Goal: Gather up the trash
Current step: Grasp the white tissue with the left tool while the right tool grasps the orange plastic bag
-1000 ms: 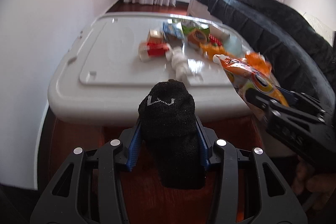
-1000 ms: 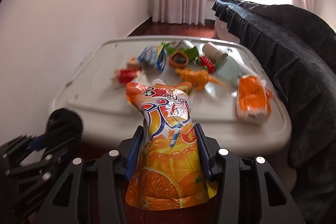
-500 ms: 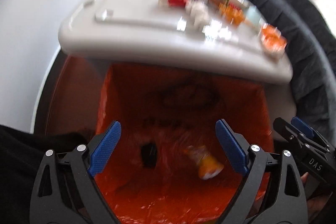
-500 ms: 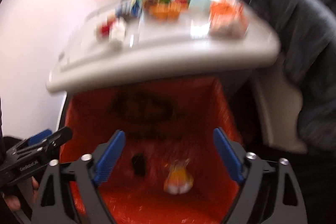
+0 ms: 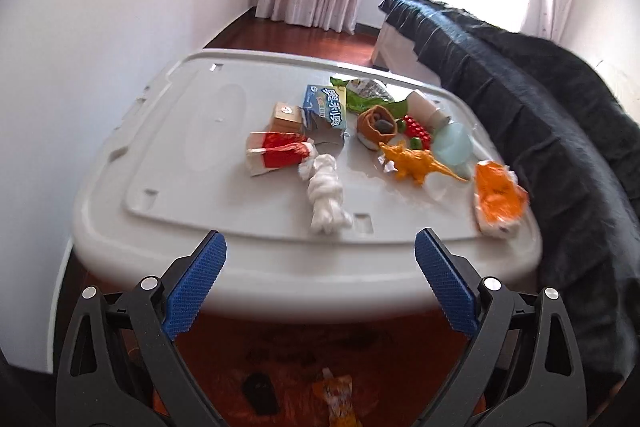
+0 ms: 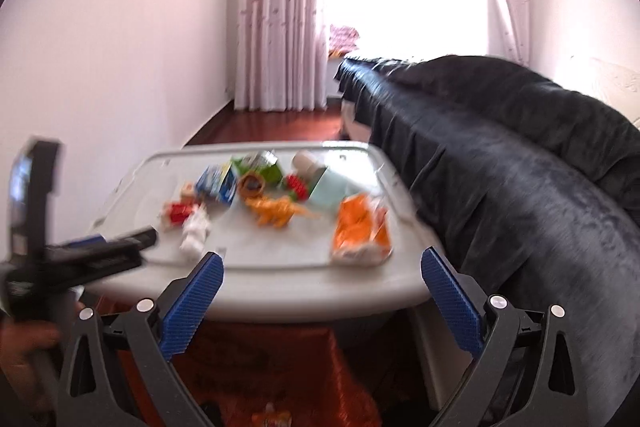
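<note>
Left tool [image 5: 320, 251] and right tool [image 6: 322, 269] — jaws opening wide, nothing between. Blue box [image 5: 325, 105] at 12 o'clock on tabletop [image 5: 180, 147] — Chinese lettering.

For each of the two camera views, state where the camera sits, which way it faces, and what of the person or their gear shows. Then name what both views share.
Left wrist: sits on the left tool, facing down across the grey lid; its own opening blue fingers show.
Right wrist: sits on the right tool, facing the lid more levelly; its opening fingers, the left tool and a hand show.
Shared: orange toy dinosaur, white tissue wad.
</note>
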Action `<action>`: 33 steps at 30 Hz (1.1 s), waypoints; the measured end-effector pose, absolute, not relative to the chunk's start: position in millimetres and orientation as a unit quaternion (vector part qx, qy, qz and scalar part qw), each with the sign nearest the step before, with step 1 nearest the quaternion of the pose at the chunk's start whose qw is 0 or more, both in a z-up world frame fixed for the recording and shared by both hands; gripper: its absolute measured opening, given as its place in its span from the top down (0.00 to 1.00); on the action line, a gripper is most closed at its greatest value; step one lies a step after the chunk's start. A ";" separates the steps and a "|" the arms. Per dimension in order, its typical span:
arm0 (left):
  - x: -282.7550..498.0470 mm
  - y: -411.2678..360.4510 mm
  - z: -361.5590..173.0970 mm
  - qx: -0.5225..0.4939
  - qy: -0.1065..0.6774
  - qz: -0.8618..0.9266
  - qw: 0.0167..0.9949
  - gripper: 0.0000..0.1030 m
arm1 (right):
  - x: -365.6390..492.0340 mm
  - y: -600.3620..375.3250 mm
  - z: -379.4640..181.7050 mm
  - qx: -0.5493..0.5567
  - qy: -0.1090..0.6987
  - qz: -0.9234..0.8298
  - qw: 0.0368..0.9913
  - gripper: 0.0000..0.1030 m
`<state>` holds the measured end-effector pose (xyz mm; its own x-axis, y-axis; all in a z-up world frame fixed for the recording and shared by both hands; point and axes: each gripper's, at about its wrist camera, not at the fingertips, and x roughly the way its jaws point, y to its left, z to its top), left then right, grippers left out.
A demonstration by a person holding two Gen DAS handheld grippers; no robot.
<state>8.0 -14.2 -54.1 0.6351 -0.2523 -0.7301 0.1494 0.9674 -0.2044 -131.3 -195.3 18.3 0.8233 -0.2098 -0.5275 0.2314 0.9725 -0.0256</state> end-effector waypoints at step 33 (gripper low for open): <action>48.8 -42.2 -94.0 0.010 0.382 -0.083 0.920 0.71 | -8.4 -247.8 -48.1 -0.004 0.341 -0.174 0.924 0.05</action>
